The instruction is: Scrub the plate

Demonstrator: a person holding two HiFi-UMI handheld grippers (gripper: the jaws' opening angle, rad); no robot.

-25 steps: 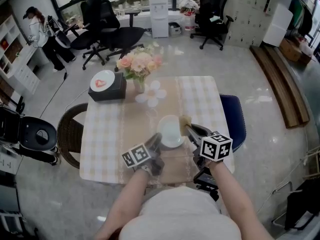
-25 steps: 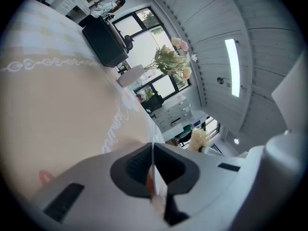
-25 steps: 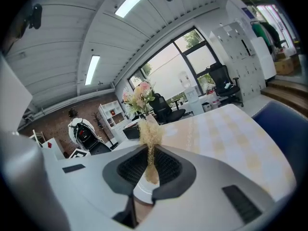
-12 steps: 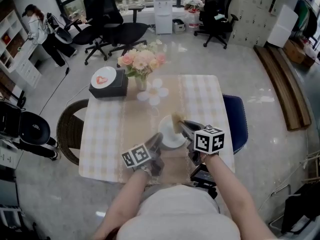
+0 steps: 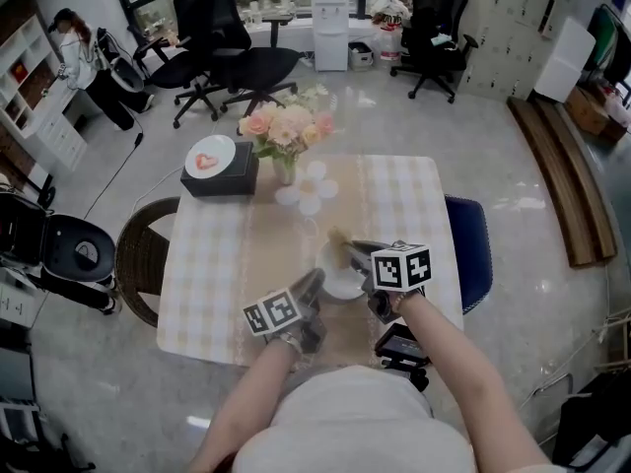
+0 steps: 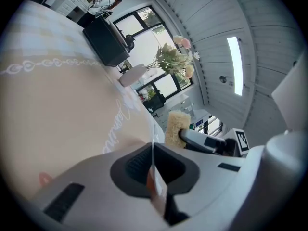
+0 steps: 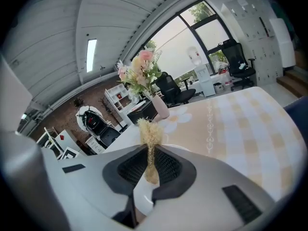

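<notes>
A white plate (image 5: pixel 344 278) lies on the beige runner at the table's near middle. My left gripper (image 5: pixel 313 284) is shut on the plate's near-left rim; in the left gripper view the thin rim (image 6: pixel 153 161) stands edge-on between the jaws of that gripper (image 6: pixel 151 150). My right gripper (image 5: pixel 354 248) is shut on a yellow sponge (image 5: pixel 340 236) and holds it over the plate's far side. The sponge (image 7: pixel 149 134) sticks up from the jaws of the right gripper (image 7: pixel 150 153). From the left gripper view the sponge (image 6: pixel 175 127) shows just beyond the plate.
The checked table (image 5: pixel 207 264) also holds a black box (image 5: pixel 222 175) with a heart dish, a vase of flowers (image 5: pixel 286 134) and a flower-shaped coaster (image 5: pixel 308 191) at the far side. A wicker chair (image 5: pixel 138 264) stands left, a blue chair (image 5: pixel 474 249) right.
My right gripper has carried the sponge leftward across the plate's far side. The left gripper has kept its hold on the rim.
</notes>
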